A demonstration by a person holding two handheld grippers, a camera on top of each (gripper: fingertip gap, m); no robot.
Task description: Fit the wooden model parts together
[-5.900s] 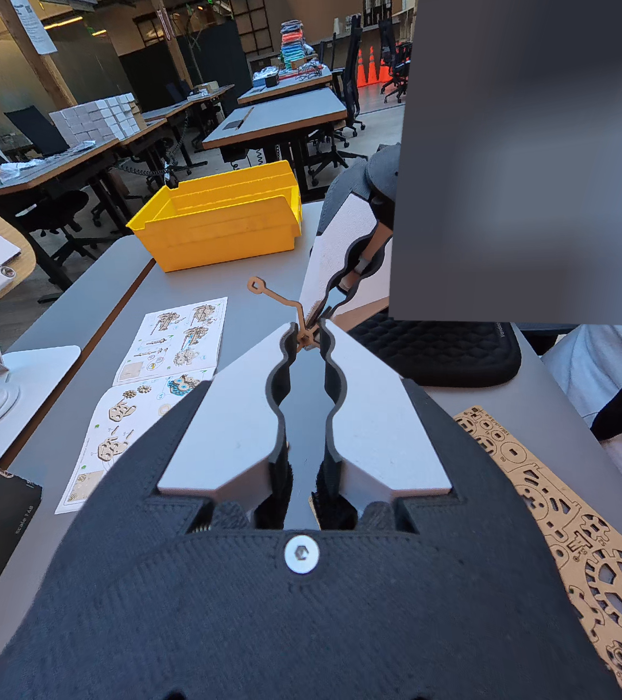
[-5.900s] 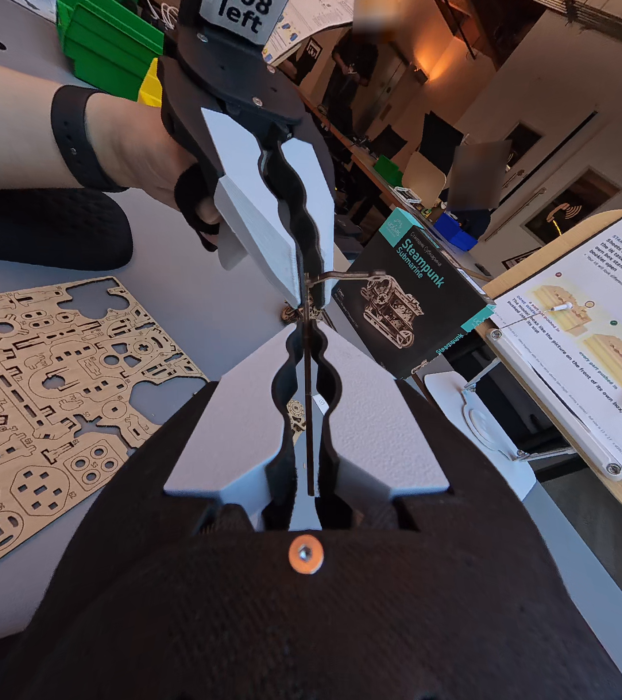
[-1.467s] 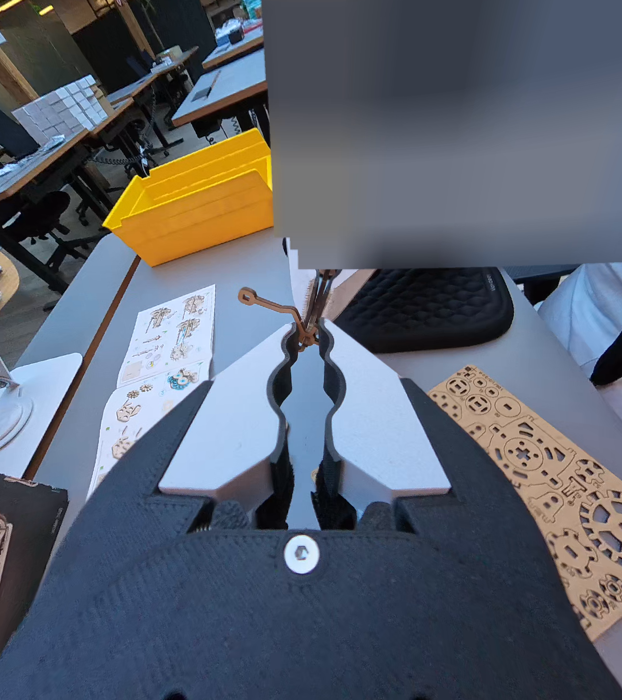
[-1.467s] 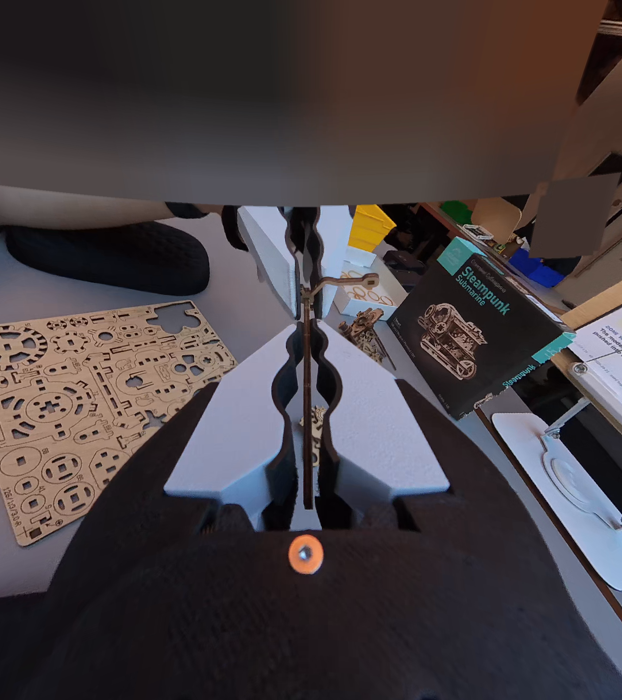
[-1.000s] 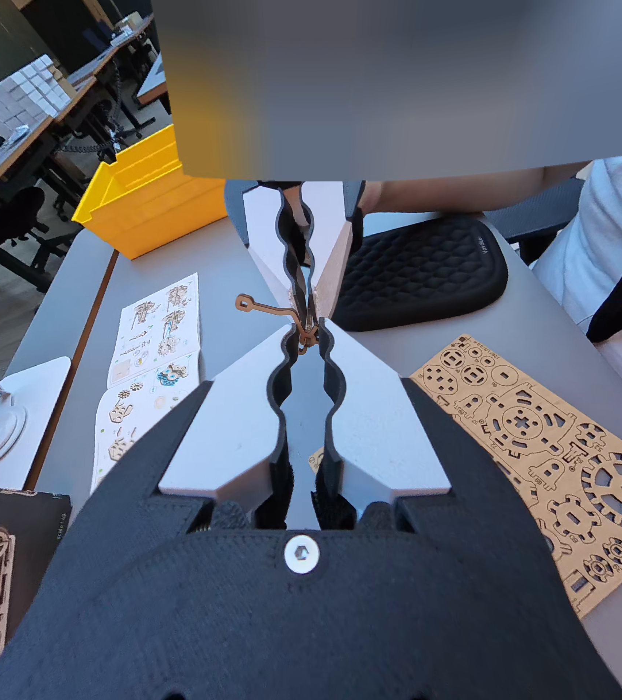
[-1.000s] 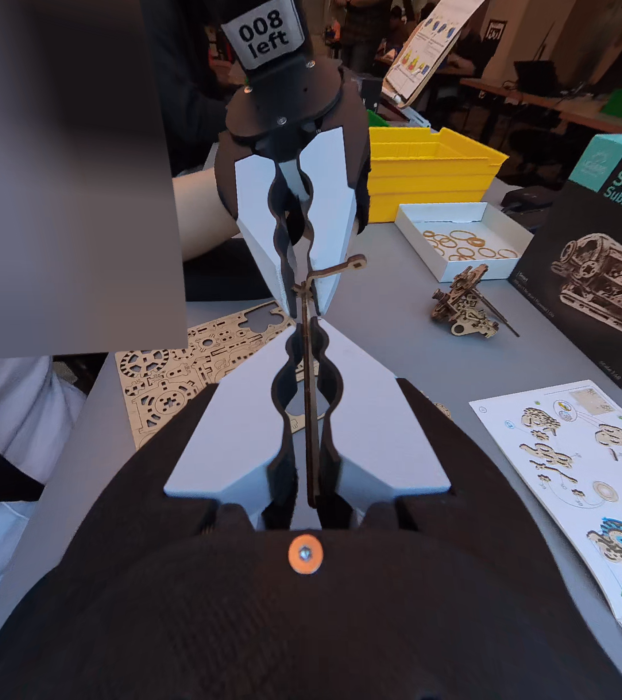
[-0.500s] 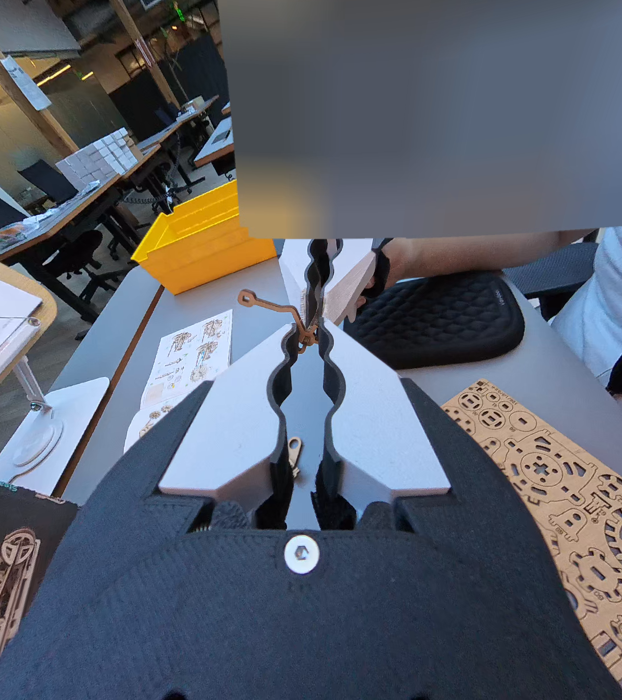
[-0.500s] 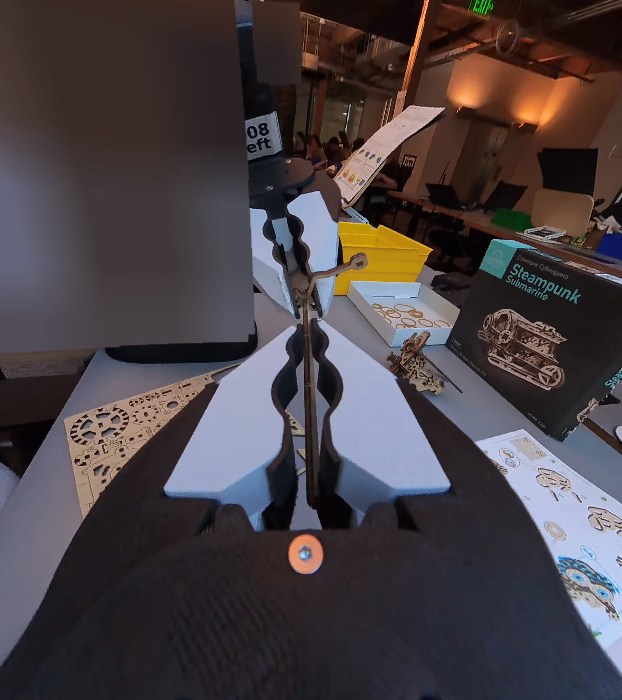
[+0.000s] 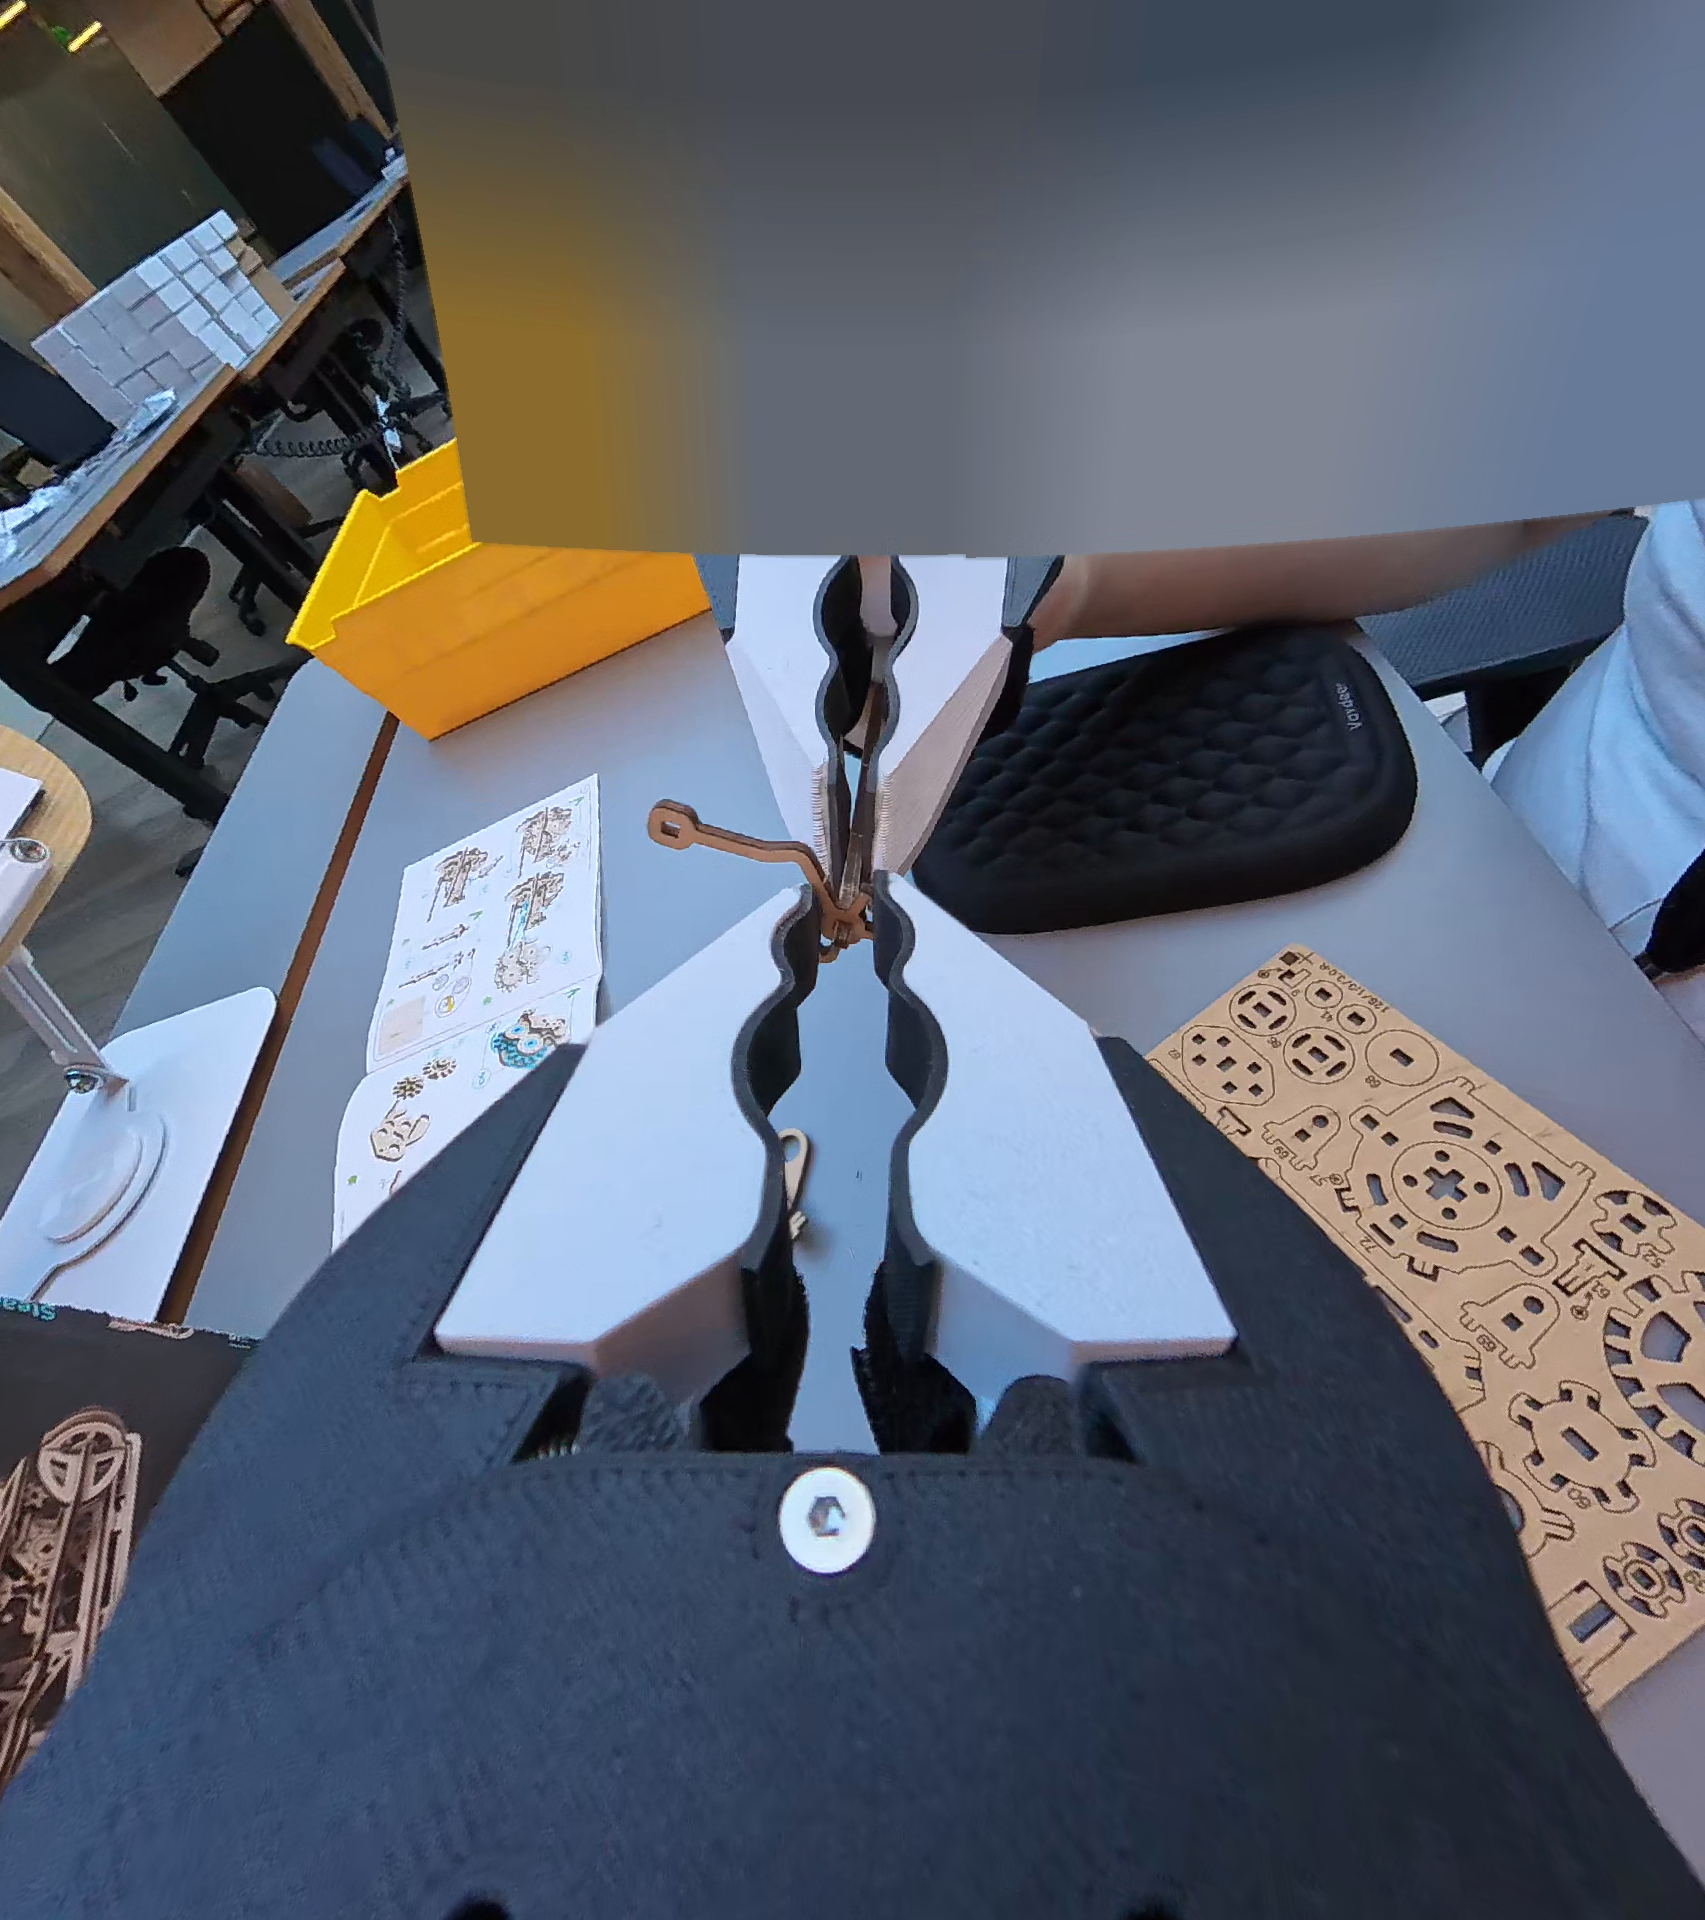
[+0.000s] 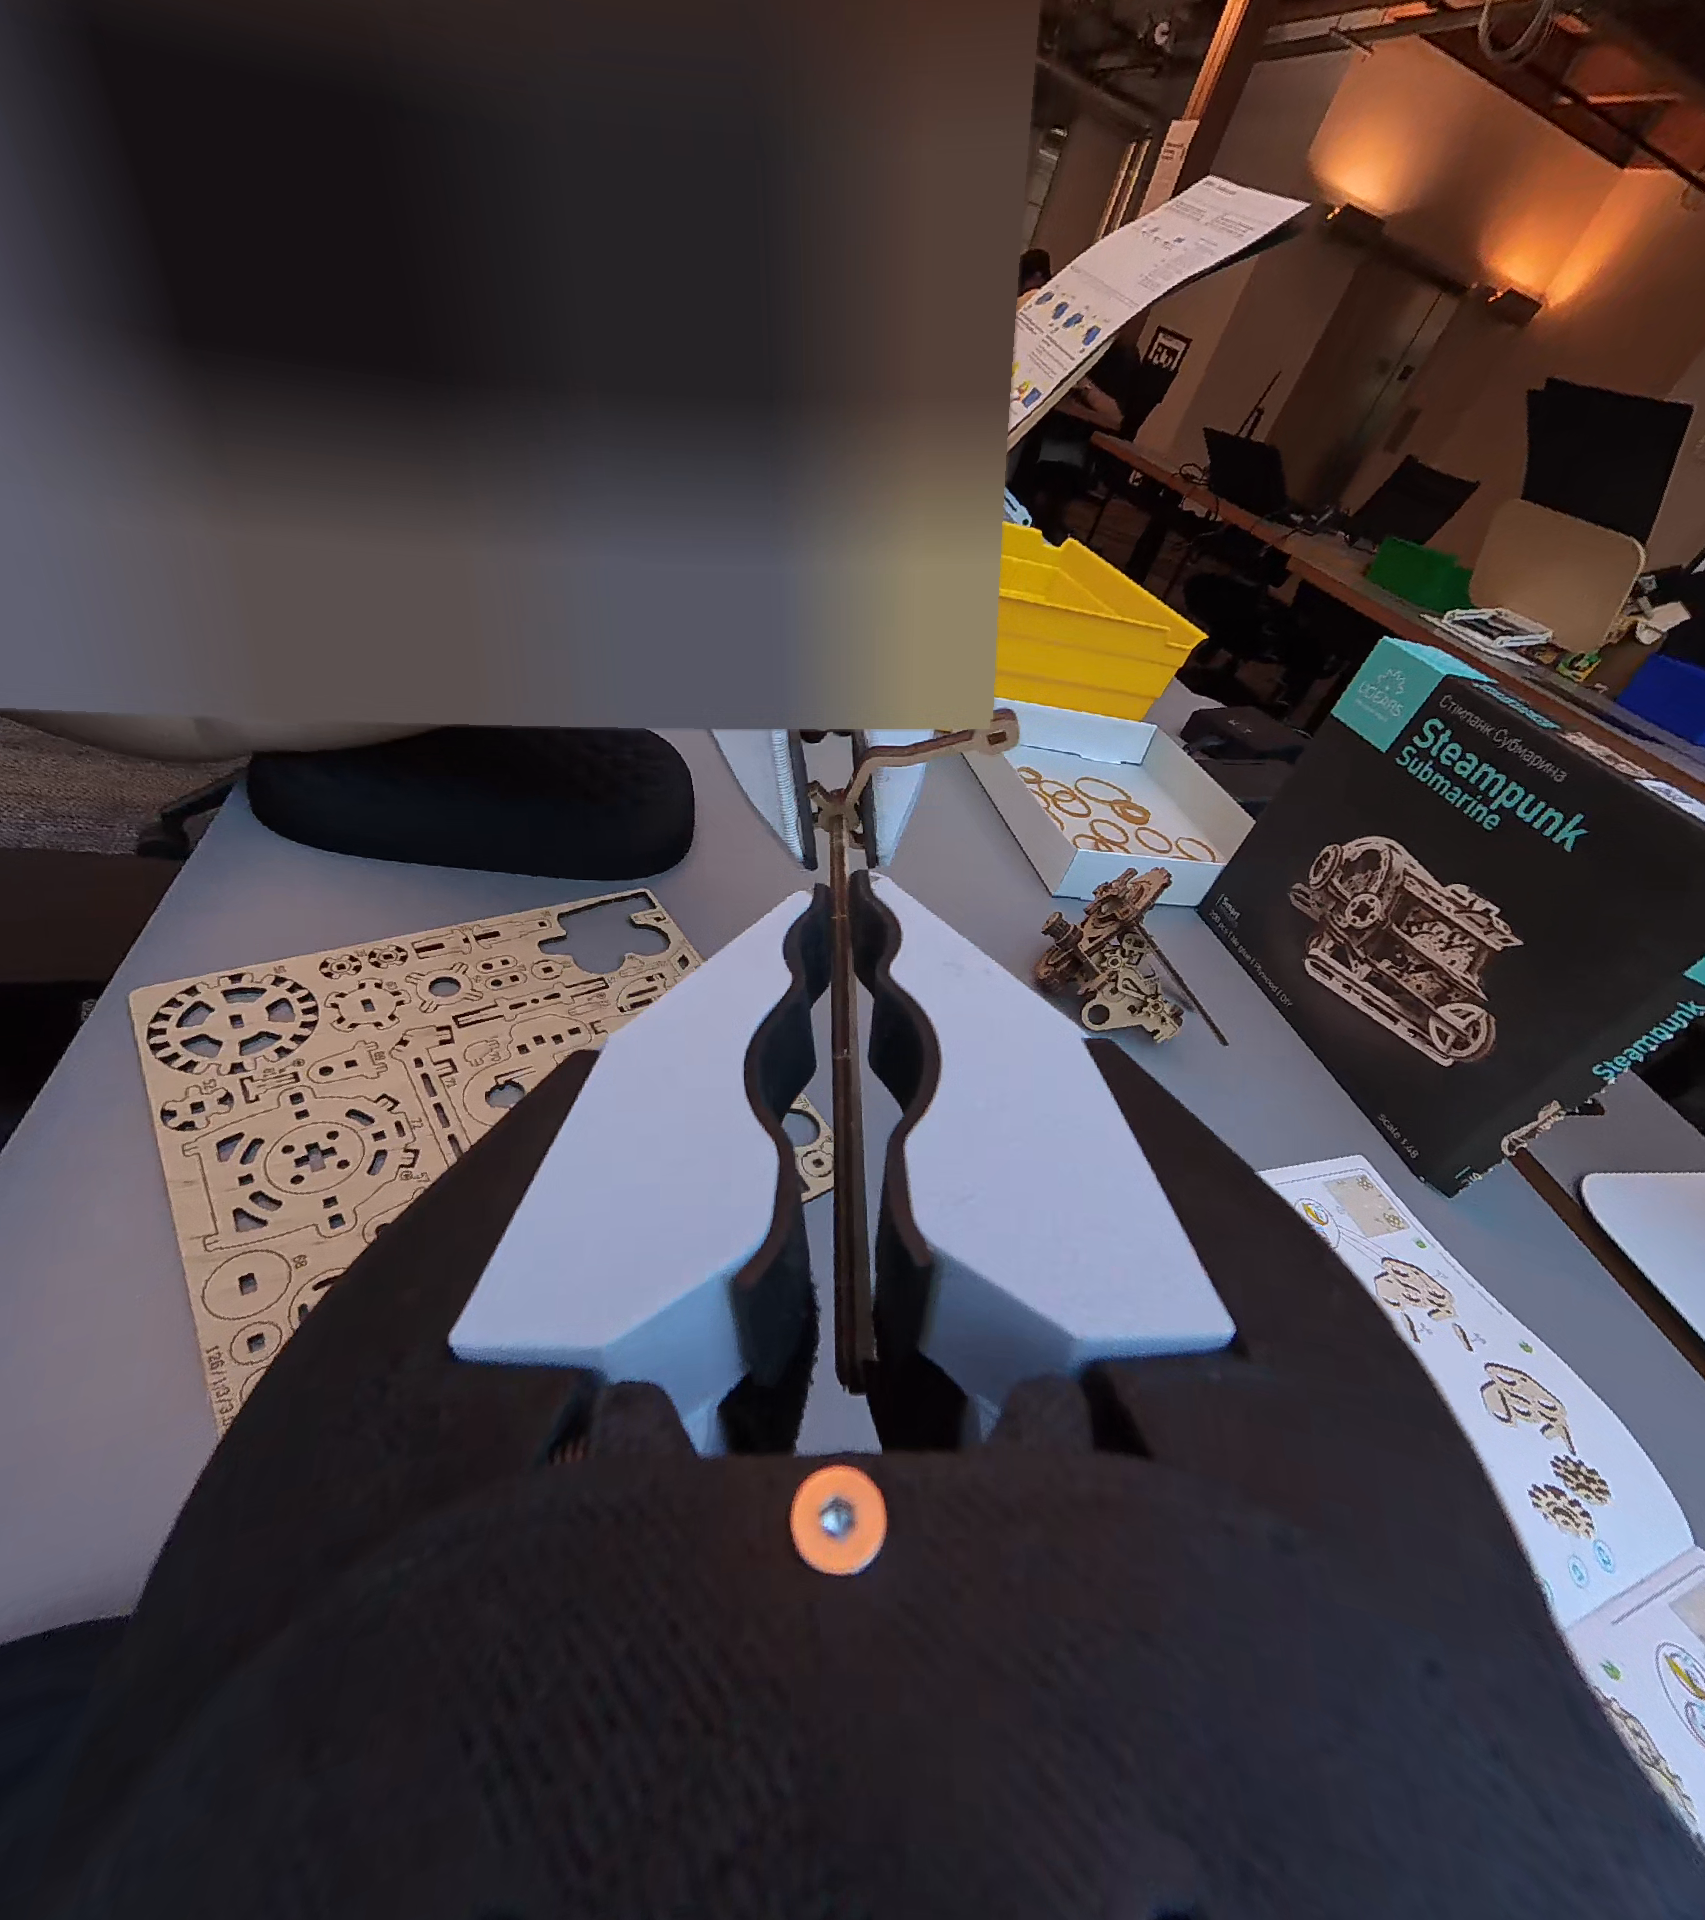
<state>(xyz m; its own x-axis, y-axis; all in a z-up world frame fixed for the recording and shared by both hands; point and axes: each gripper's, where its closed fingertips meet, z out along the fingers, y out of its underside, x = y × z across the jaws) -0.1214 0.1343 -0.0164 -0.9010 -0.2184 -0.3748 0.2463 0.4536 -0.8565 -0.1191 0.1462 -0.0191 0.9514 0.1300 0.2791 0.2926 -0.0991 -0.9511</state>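
Observation:
My left gripper (image 9: 843, 914) is shut on the small end of a thin wooden lever part (image 9: 744, 847), whose arm with a square eye reaches out to the left. My right gripper (image 10: 840, 896) is shut on a flat wooden strip (image 10: 846, 1122), seen edge-on between its fingers. The two grippers meet tip to tip above the grey table (image 9: 557, 748), with the strip's end against the lever's hub. In the right wrist view the lever (image 10: 931, 743) and the left gripper's fingertips (image 10: 791, 800) show just beyond the strip, partly behind a blurred patch.
A wooden parts sheet (image 9: 1513, 1247) (image 10: 360, 1091) lies on the table beside a black wrist rest (image 9: 1170, 769). Also in view are an instruction booklet (image 9: 495, 935), a yellow bin (image 9: 474, 644), a kit box (image 10: 1482, 914), a part-built model (image 10: 1113, 961), a white tray of rings (image 10: 1108, 810) and a loose wooden piece (image 9: 791, 1164). Both grippers' tips are close together, under 4 cm apart. The part-built model (image 10: 1113, 961) is about 25 cm from both grippers' fingertips.
Both grippers stay shut on their parts and joined tip to tip. The pair has tilted and shifted a little over the table, so the background has moved in both views.

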